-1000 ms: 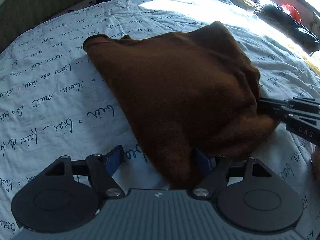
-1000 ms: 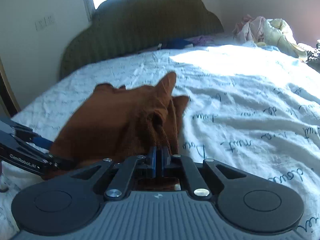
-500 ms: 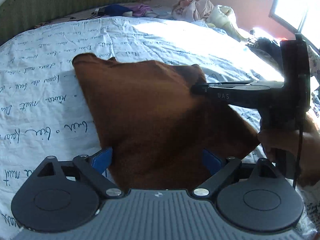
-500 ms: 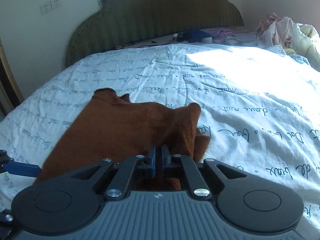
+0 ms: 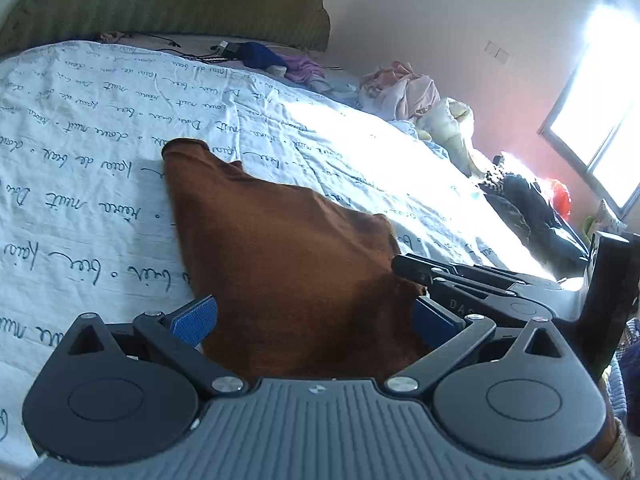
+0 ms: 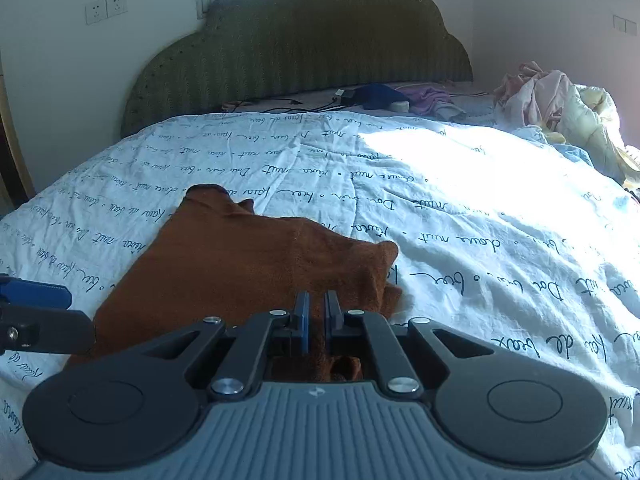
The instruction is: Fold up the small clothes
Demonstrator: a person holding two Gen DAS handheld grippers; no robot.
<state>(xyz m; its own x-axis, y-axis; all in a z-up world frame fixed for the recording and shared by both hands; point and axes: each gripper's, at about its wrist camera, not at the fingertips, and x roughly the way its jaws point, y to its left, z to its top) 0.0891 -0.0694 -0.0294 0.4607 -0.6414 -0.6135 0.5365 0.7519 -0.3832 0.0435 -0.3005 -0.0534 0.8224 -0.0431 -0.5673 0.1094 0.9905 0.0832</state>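
Observation:
A brown knitted garment (image 5: 288, 264) lies partly folded on the white bed cover (image 5: 80, 160) printed with dark script. My left gripper (image 5: 314, 312) hovers over its near edge with jaws opening wide; the cloth lies between the blue pads (image 5: 196, 314) without being pressed. My right gripper (image 6: 316, 312) is shut on a bunched fold of the garment (image 6: 248, 264), its jaws just starting to part. From the left wrist view, the right gripper (image 5: 408, 266) comes in from the right at the cloth's right corner. A left finger (image 6: 36, 294) shows at the far left.
A green padded headboard (image 6: 300, 40) stands behind the bed. Blue and purple items with cables (image 6: 380, 94) lie near it. A heap of pale clothes (image 6: 560, 112) sits at the right, dark clothes (image 5: 532, 208) beyond it below a bright window (image 5: 600, 120).
My left gripper's jaws have spread wide, and it has risen and rolled. The right gripper has drawn its fold across, so the raised peak of cloth now lies flatter.

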